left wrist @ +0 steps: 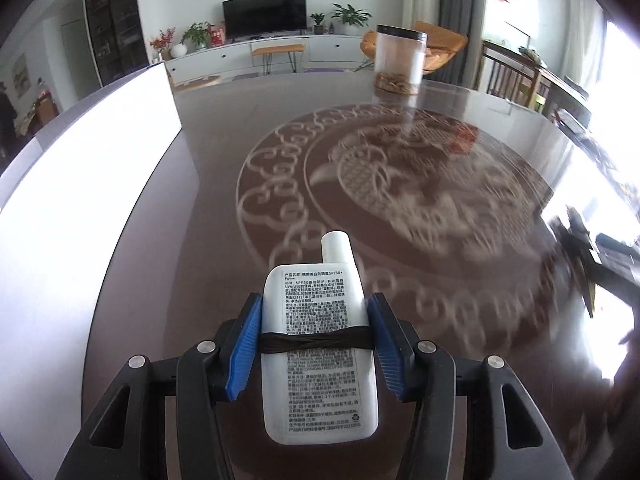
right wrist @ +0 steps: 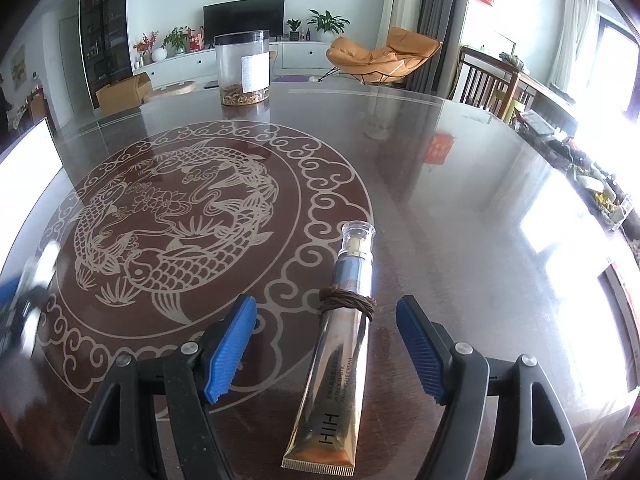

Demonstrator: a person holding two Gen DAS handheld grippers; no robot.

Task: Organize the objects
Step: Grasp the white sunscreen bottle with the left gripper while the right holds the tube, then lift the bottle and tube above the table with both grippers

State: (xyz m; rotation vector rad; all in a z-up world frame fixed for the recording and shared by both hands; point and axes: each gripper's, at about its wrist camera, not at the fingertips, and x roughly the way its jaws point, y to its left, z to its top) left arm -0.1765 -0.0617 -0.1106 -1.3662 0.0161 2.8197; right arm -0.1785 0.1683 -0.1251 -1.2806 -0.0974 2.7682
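Observation:
In the left wrist view my left gripper (left wrist: 315, 300) is shut on a flat white bottle (left wrist: 320, 344) with printed text and a black band around its middle. Both blue pads (left wrist: 244, 344) press on its sides, and its cap points away from me above the dark table (left wrist: 224, 140). In the right wrist view my right gripper (right wrist: 326, 304) stands open over a gold tube (right wrist: 340, 372) with a clear cap and a brown cord wound around it. The tube lies on the table between the pads, touching neither. A blurred blue and black shape (right wrist: 24, 304) at the far left edge looks like the left gripper.
A clear jar (right wrist: 242, 68) with a black lid stands at the table's far side, also visible from the left wrist (left wrist: 400, 60). A bright white panel (left wrist: 92, 200) rises along the left edge. The tabletop (right wrist: 460, 208) bears a pale fish pattern. Chairs stand beyond the right rim.

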